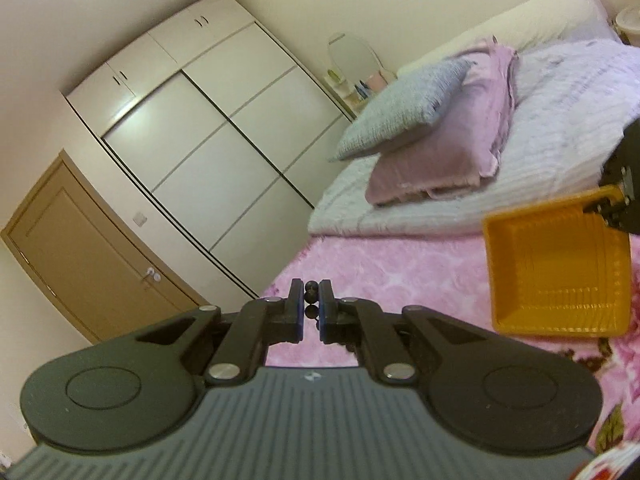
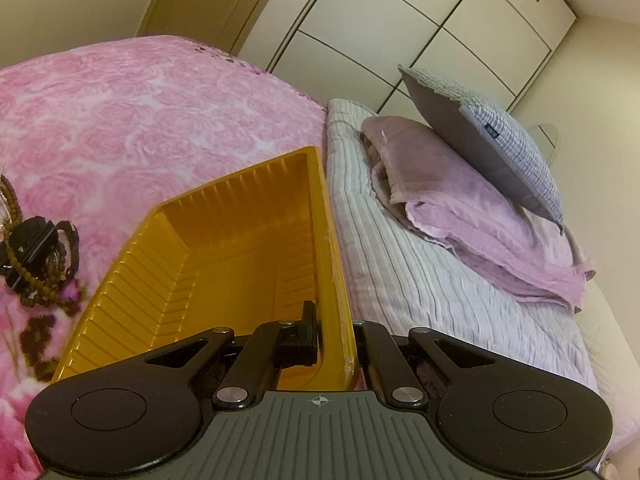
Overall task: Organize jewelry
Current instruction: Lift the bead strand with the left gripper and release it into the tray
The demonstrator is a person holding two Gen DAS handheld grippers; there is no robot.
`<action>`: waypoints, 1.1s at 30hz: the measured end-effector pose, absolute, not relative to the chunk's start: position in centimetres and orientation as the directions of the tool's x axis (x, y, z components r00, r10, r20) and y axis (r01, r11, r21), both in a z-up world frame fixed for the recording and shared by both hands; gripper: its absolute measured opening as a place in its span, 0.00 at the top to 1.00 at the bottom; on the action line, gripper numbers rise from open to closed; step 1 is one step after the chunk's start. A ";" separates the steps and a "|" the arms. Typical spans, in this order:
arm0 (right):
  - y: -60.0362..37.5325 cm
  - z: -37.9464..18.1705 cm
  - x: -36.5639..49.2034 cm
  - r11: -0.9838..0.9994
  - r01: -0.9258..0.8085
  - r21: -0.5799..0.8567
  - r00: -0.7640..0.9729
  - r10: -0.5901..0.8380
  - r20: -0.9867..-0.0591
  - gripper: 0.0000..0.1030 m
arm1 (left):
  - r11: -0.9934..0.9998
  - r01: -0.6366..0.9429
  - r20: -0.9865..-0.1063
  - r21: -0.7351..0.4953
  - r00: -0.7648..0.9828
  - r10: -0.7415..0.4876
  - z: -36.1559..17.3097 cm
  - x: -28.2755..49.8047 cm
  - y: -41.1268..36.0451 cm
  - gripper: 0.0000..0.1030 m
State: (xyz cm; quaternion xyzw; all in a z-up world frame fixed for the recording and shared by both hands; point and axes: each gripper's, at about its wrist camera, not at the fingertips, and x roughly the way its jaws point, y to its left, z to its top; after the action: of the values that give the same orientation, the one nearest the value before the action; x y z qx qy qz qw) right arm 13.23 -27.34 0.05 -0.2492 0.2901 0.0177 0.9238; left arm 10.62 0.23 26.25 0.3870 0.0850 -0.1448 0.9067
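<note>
Fingers of the left gripper (image 1: 311, 307) nearly closed, pinching a string of dark round beads (image 1: 311, 298) between the blue pads, one bead showing above the grip and another below; gripper held up over the pink rose-patterned bedspread (image 1: 384, 264), pointing toward the white wardrobe (image 1: 208, 120) and the brown door (image 1: 92, 256) at 9 o'clock; right gripper (image 2: 326, 322) clamped tight on the right-hand wall of the orange plastic tray (image 2: 224, 248), one finger (image 2: 308, 328) inside the tray, the other outside and mostly hidden by the wall; tray ribbed inside, nothing visible in it, tilted, its far end toward 12 o'clock in the right wrist view; in the left wrist view that tray sits at 3 o'clock, the right gripper gripping its upper right corner; remaining jewelry pile (image 2: 38, 256) lies on the bedspread at 9 o'clock of the tray, well apart from it: brown bead strands, dark bangles and a black clip tangled together; grey pillow (image 2: 504, 140) leans on a folded mauve blanket (image 2: 480, 224) at 2 o'clock, both on a striped lilac quilt (image 2: 420, 280).
</note>
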 end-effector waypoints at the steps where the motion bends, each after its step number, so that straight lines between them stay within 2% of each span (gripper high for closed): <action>1: -27.3 0.1 13.2 0.875 -0.177 -0.451 0.831 -0.112 -0.544 0.97 | 0.659 0.328 -0.261 0.677 0.944 -0.201 26.8 10.6 0.1 0.94; 10: -27.2 0.5 13.2 0.874 -0.182 -0.450 0.834 -0.105 -0.541 0.97 | 0.635 0.354 -0.214 0.686 0.933 -0.289 30.4 11.2 -3.9 0.94; 18: -27.2 0.7 13.2 0.868 -0.199 -0.455 0.836 -0.092 -0.541 0.96 | 0.622 0.418 -0.212 0.662 0.901 -0.379 31.0 12.8 -9.3 0.94; 25: -27.8 0.2 13.4 0.870 -0.211 -0.446 0.823 -0.087 -0.561 0.97 | 0.589 0.512 -0.265 0.625 0.849 -0.457 29.1 14.8 -14.4 0.94; 33: -28.6 -0.1 13.4 0.885 -0.213 -0.414 0.813 -0.074 -0.577 0.97 | 0.539 0.628 -0.398 0.561 0.776 -0.489 23.5 17.7 -18.8 0.94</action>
State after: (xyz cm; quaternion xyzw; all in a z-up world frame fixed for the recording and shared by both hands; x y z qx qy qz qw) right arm 13.36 -28.58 -0.10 -0.2370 0.3032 0.0377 0.9222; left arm 17.67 -18.83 23.54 0.3575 0.0968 -0.3203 0.8719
